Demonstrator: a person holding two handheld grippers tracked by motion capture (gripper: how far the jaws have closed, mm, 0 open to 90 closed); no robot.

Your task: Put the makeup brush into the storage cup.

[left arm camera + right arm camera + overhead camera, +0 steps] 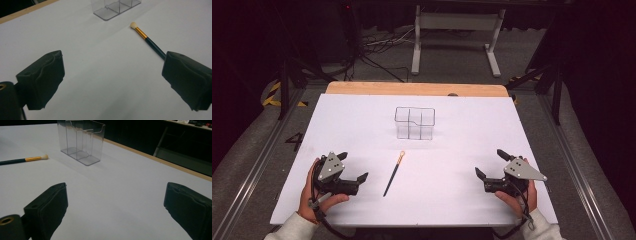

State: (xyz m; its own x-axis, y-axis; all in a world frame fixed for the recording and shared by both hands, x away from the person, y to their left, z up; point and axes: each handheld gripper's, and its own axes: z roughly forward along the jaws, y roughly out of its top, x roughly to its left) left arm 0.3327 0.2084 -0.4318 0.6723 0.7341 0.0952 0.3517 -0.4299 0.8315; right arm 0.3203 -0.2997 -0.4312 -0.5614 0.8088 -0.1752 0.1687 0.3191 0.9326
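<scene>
A makeup brush [393, 173] with a dark handle, gold ferrule and pale tip lies flat on the white table [362, 120], its tip pointing away from me. In the left gripper view the brush [146, 39] runs behind the right jaw. A clear plastic organizer [414, 123] with several compartments stands upright and empty beyond the brush, also seen as the organizer [81, 141] in the right gripper view. My left gripper [352, 166] rests open just left of the brush. My right gripper [491, 163] stands open at the right, nothing between its jaws.
A wooden strip [412, 89] edges the table's far side. Beyond it stand a white desk frame [457, 35] and loose cables [377, 47] on the floor. Metal rails [252, 165] run along both sides of the table.
</scene>
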